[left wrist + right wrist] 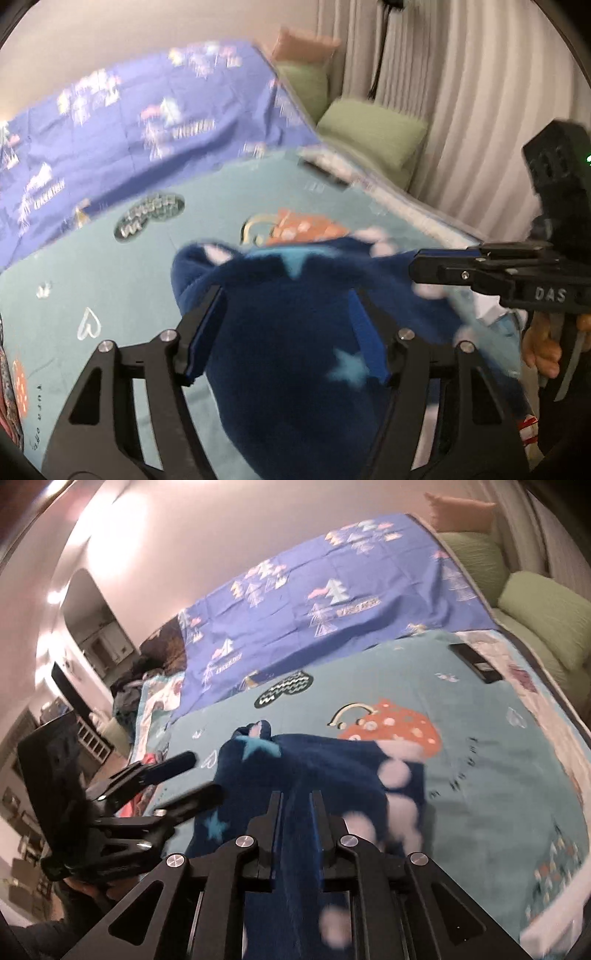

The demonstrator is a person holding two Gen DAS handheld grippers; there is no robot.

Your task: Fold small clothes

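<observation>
1. One dark blue fleece garment (pixel 295 332) with pale blue stars and pink-white spots hangs between two grippers above the teal bedspread (pixel 110 295); its far end droops onto the spread.
2. The left gripper (pixel 288 325) has its jaws set wide, with a thick bunch of the fleece filling the gap and its blue pads against the cloth on both sides.
3. The right gripper (pixel 295 827) has its jaws almost together, pinched on a thin fold of the same garment.
4. One purple-blue sheet (pixel 332 602) with tree prints lies beyond the bedspread.
5. Two green cushions (pixel 546 616) and one orange cushion (pixel 461 513) sit at the bed's far right side.
6. One dark flat object (pixel 474 661), too small to identify, lies on the spread.
</observation>
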